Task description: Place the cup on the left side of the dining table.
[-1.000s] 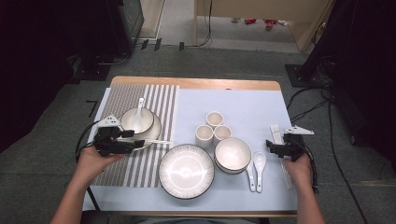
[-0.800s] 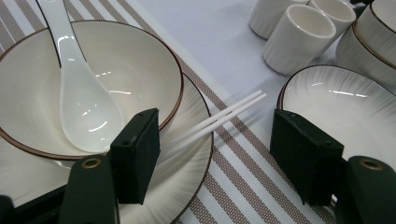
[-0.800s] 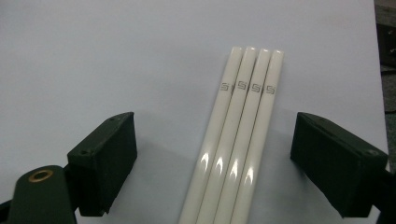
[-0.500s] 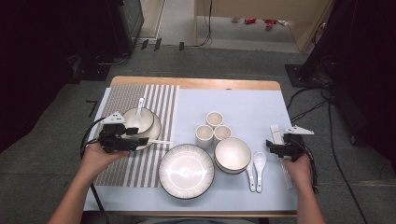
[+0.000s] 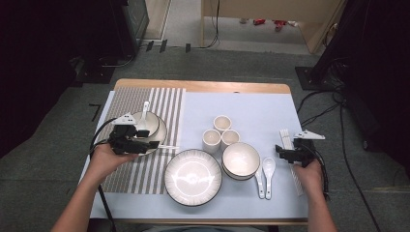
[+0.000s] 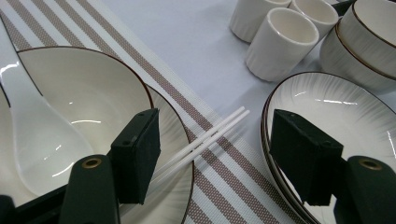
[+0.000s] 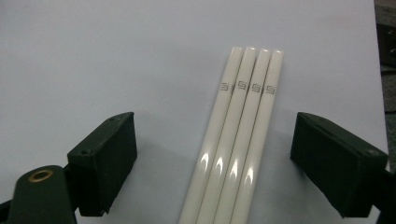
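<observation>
My left gripper (image 5: 151, 144) (image 6: 215, 135) hovers open over the right rim of a small plate (image 6: 173, 122) on the striped mat (image 5: 130, 96). A pair of white chopsticks (image 5: 164, 146) (image 6: 224, 123) lies between its jaws, one end on that rim and nearer the left jaw, with no pad pressing on it. The plate carries a bowl (image 5: 152, 123) (image 6: 93, 88) with a white spoon (image 5: 144, 113) (image 6: 37, 135) in it. My right gripper (image 5: 280, 152) (image 7: 215, 140) rests open at the table's right edge, straddling several white chopsticks (image 5: 296, 179) (image 7: 238, 140) lying side by side.
A large ribbed plate (image 5: 192, 176) (image 6: 345, 112) sits at front centre. Three white cups (image 5: 221, 123) (image 6: 280, 42) and stacked bowls (image 5: 241, 159) (image 6: 364, 42) stand to its right. Two white spoons (image 5: 265, 171) lie beside the bowls. A pale cloth (image 5: 251, 106) covers the table.
My left gripper has edged slightly to the right and away from the person, along the chopstick pair. The right gripper and all the dishes have stayed put.
</observation>
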Tool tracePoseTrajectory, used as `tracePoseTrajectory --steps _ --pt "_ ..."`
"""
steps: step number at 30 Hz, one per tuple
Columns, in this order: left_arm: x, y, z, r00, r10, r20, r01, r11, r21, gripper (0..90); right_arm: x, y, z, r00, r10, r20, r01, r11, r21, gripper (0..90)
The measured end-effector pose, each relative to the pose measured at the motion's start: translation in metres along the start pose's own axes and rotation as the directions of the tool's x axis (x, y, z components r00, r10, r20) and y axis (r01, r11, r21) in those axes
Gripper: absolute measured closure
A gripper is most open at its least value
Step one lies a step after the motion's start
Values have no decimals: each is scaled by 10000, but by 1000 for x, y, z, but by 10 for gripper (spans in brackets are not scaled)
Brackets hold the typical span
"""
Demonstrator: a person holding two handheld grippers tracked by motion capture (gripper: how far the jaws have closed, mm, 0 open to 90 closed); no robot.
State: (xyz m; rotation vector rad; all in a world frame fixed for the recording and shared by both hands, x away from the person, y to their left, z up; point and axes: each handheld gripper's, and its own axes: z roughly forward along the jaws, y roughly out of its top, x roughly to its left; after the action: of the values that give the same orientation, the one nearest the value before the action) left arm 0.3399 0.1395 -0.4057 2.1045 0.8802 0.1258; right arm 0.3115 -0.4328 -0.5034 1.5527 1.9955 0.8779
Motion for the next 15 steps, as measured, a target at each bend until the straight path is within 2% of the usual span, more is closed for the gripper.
tracePoseTrajectory --steps 15 --pt "4 8 5 9998 100 190 -100 9999 -20 346 0 0 0 10000 1 0 -1 10000 -3 142"
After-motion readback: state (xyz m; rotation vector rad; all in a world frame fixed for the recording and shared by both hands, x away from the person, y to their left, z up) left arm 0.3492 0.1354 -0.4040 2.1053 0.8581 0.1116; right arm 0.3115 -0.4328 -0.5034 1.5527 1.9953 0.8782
